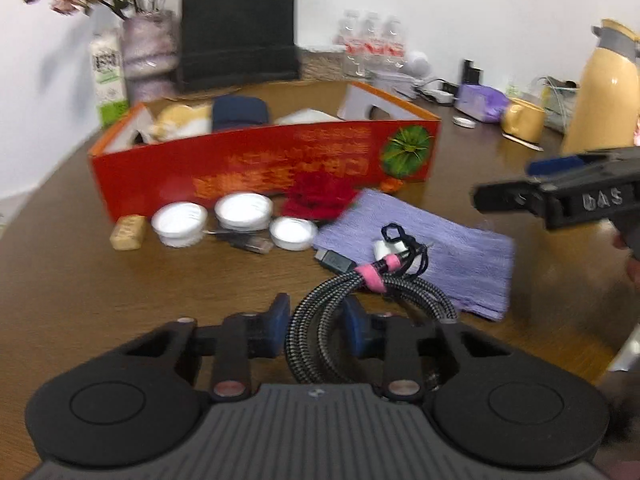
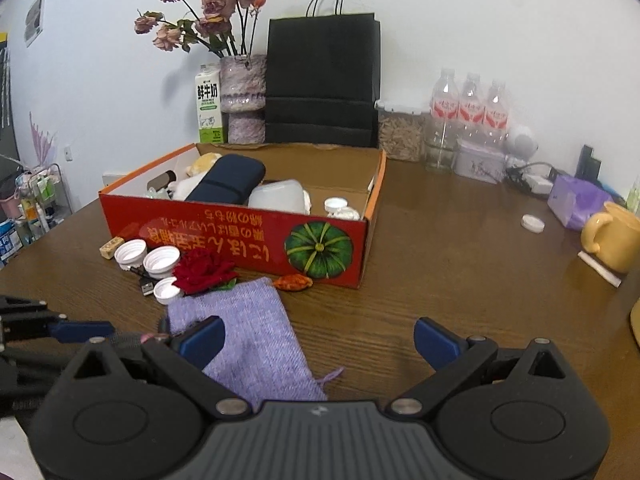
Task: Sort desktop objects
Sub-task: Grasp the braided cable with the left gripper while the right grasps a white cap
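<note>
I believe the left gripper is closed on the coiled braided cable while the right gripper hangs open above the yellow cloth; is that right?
Not quite: the cloth under the open right gripper is purple, as the right wrist view shows. The left gripper is indeed closed on the coiled braided cable.

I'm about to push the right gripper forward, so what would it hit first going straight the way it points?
Probably the wooden table. The right gripper is open and angled down over bare wood, with the purple cloth beside its one finger. Beyond lies the red box, though depth is unclear.
</note>
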